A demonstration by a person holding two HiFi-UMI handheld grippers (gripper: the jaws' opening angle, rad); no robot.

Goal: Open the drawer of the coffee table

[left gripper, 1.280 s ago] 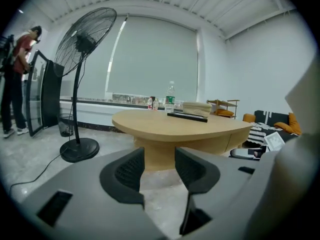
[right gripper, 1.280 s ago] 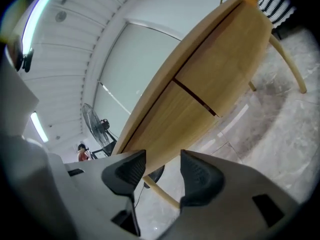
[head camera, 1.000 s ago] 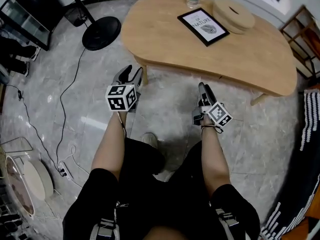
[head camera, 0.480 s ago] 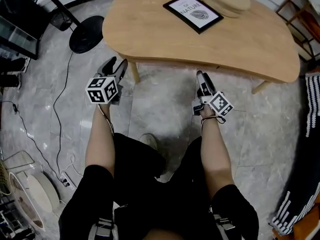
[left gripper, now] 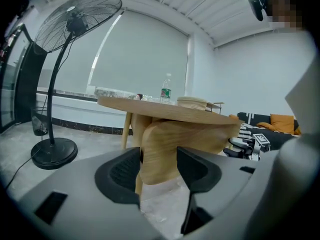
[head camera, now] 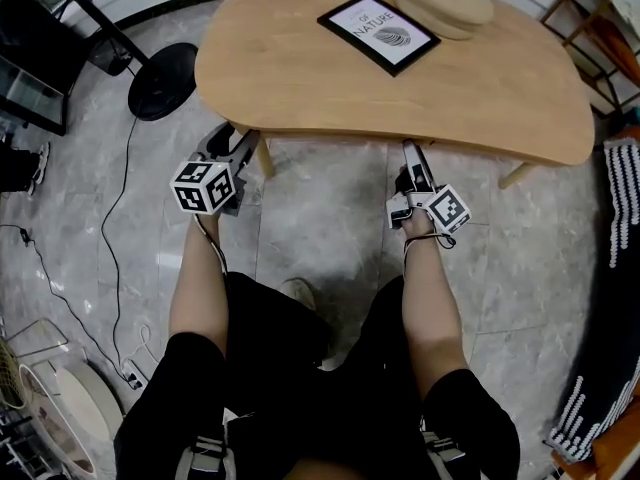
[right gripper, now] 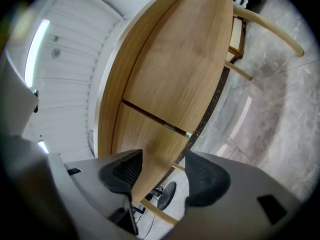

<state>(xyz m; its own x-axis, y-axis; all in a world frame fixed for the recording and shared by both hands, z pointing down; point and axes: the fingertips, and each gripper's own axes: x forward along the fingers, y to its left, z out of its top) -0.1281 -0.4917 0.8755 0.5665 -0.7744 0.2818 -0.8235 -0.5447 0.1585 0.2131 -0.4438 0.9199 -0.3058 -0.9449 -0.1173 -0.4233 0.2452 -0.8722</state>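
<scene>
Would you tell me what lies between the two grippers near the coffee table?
In the head view, only bare grey floor lies between the left gripper and right gripper, plus a table leg beside the left one.

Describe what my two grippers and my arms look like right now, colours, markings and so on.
Both the left gripper and the right gripper have grey bodies with black ribbed pads. Each carries a white cube printed with black square markers. A thin dark cord loops at each wrist. The arms are bare below short black sleeves.
</scene>
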